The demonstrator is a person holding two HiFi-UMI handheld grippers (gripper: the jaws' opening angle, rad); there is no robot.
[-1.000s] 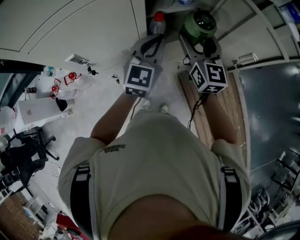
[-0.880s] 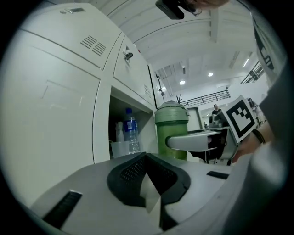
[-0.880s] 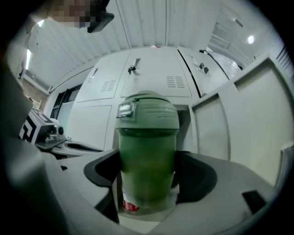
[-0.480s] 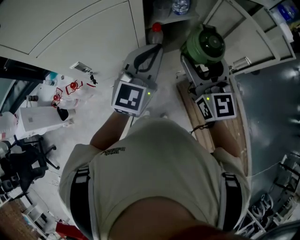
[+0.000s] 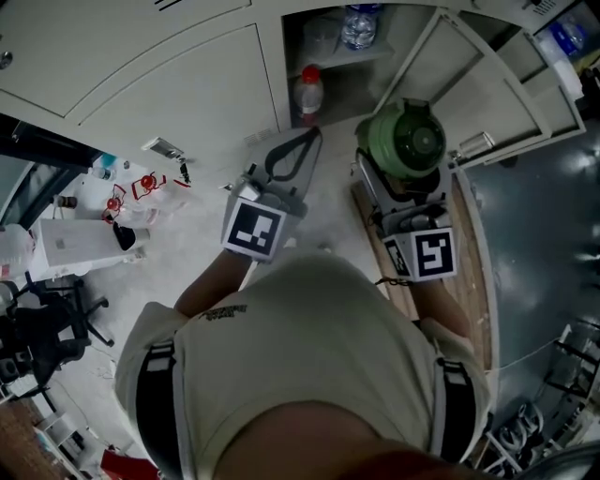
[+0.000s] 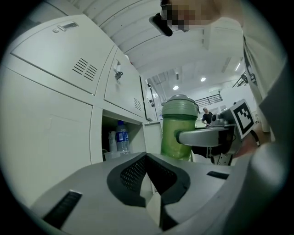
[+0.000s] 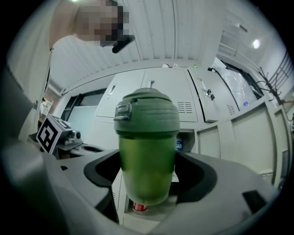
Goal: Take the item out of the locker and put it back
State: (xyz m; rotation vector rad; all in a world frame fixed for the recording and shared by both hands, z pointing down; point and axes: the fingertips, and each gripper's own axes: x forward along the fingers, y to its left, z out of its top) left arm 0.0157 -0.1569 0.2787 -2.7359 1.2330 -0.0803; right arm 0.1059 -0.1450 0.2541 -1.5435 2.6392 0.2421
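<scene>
Both grippers face the open locker: right gripper jaws grip the green cup upright, likely against spills; left gripper jaws are shut and empty, standing by

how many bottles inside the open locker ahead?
2: a water bottle on the upper shelf, a red-capped bottle on the level below. Others may be hidden deeper inside.

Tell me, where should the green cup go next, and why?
Probably straight forward into the open locker. The right gripper is shut on the green cup, which hangs upright just outside the doorway, so a short push ahead looks like the natural move.
</scene>
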